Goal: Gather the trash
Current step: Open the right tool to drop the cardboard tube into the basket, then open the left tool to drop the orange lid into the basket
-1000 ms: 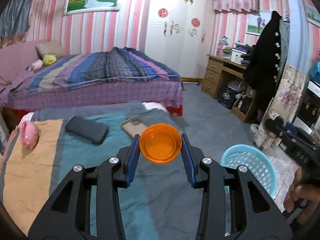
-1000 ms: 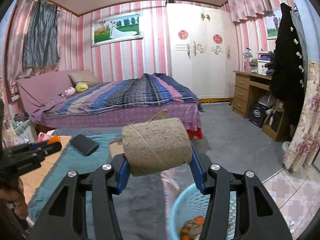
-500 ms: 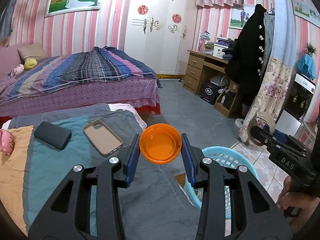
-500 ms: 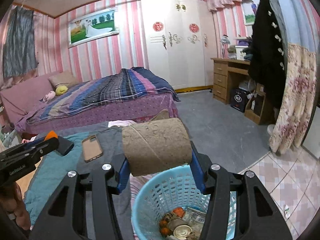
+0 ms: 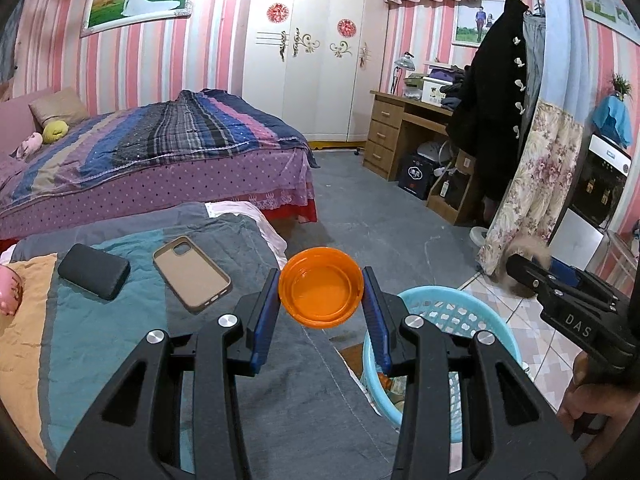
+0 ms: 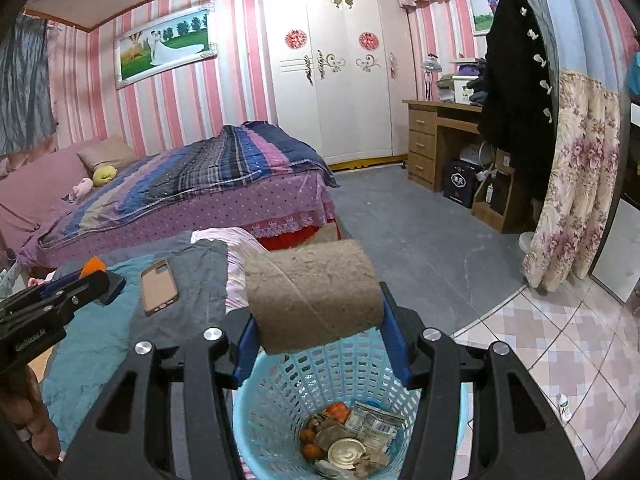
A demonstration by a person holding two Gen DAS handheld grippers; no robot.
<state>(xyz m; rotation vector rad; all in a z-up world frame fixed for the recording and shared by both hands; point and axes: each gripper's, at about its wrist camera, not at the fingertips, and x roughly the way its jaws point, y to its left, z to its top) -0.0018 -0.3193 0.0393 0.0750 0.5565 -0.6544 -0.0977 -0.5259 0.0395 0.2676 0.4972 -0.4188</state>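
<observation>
Both grippers loaded, basket right below the right one.

The right gripper (image 6: 316,312) pinches a cardboard tube (image 6: 314,294) crosswise by its ends, hanging over the blue basket (image 6: 276,380) so a release should drop it onto the trash already inside. The left gripper (image 5: 320,304) clamps an orange lid (image 5: 321,298) by its rim, above the bedspread (image 5: 120,320) edge, basket just beside; phone case (image 5: 192,274) and dark wallet (image 5: 94,271) lie behind it.
</observation>
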